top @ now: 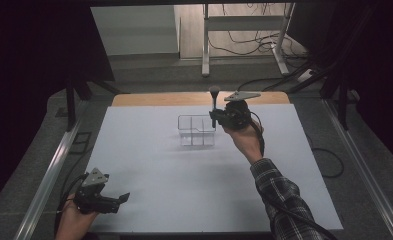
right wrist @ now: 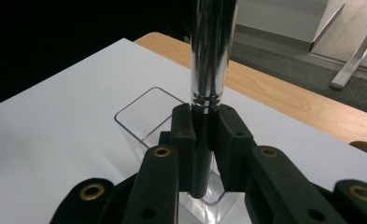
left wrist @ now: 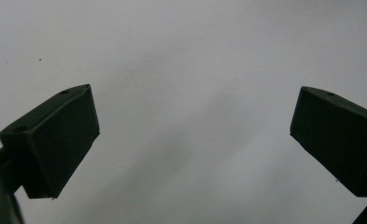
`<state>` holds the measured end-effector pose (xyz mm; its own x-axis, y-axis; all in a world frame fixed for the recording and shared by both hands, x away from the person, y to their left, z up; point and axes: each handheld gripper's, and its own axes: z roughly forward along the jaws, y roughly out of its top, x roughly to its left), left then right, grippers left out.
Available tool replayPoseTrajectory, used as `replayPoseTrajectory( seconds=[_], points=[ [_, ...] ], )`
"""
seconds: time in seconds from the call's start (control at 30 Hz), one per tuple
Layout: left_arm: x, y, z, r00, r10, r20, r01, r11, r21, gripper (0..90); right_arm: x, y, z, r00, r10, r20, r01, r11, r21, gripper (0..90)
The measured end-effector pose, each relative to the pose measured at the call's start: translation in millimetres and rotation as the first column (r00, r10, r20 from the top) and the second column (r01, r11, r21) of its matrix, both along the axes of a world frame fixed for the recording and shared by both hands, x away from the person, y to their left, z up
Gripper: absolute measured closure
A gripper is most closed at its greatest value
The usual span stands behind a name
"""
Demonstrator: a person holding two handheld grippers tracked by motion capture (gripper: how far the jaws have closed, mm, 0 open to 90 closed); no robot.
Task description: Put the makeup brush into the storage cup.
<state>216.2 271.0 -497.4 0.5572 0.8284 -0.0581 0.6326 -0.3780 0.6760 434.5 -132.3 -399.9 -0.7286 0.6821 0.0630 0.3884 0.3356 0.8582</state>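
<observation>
Clamped tight, the right gripper (right wrist: 204, 140) is pinching the makeup brush (right wrist: 209, 56) by its dark handle, holding it upright — bristles up — just over the near-right compartment of the clear organizer (top: 196, 131). Risk, as I'm reading it: the handle's end is catching the thin rim and tipping or shoving the light box across the white table (top: 149, 185). That glossy ferrule may be slipping too. Left gripper (top: 120, 199) is resting wide open, idle, well apart at the table's near edge.
</observation>
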Motion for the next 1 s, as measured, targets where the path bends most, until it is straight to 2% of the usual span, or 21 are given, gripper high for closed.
replayPoseTrajectory(
  seconds=[0.63, 1.0],
  points=[
    [0.0, -0.2, 0.1, 1.0000, -0.002, 0.000, 0.002, 1.0000, 0.003, 1.7, 18.5, 9.4, -4.4, 0.9995, -0.030, 0.008, 0.030, 1.000, -0.005, 78.0],
    [-0.1, 0.2, 0.4, 1.0000, -0.003, 0.001, 0.003, 1.0000, 0.003, 1.7, 21.5, 16.6, -17.6, 0.9996, -0.029, -0.007, 0.029, 0.999, -0.024, 78.0]
  ],
)
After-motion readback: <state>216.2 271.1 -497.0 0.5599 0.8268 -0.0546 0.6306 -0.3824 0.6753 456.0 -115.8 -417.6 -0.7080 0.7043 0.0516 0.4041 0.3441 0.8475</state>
